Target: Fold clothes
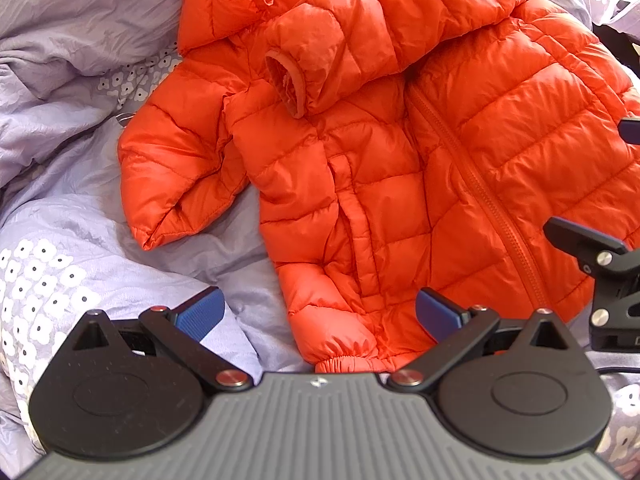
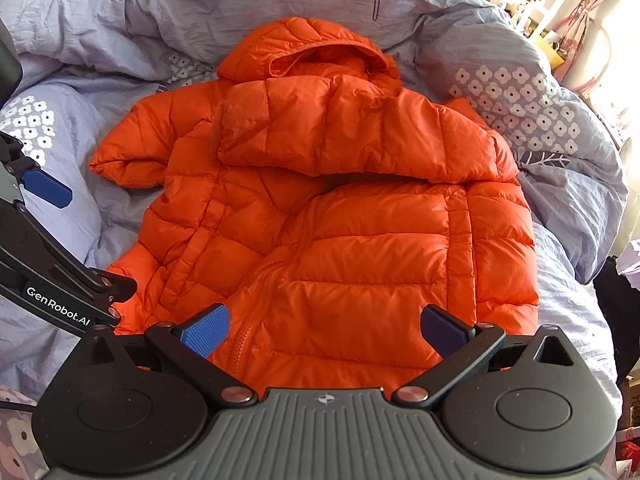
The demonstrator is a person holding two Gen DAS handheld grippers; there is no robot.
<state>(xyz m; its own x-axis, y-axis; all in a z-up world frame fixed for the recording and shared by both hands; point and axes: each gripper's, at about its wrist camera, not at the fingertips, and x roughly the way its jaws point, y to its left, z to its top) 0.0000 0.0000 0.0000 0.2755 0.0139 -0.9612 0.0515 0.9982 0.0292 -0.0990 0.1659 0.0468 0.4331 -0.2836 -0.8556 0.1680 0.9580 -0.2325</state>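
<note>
An orange hooded puffer jacket [image 1: 400, 152] lies front up on the bed, zipper closed; it also shows in the right wrist view [image 2: 352, 240]. One sleeve [image 2: 344, 132] is folded across the chest, its cuff [image 1: 286, 80] facing left. The other sleeve [image 1: 172, 172] sticks out to the left. The hood [image 2: 316, 48] lies at the far end. My left gripper [image 1: 320, 314] is open and empty over the jacket's bottom hem, left corner. My right gripper [image 2: 326, 332] is open and empty over the hem to the right of the zipper.
A rumpled lilac duvet [image 2: 560, 184] with white flower and leaf prints covers the bed. The right gripper's body [image 1: 608, 276] shows at the left view's right edge; the left gripper's body [image 2: 48, 264] shows at the right view's left edge. Room clutter [image 2: 624, 304] lies beyond the bed's right side.
</note>
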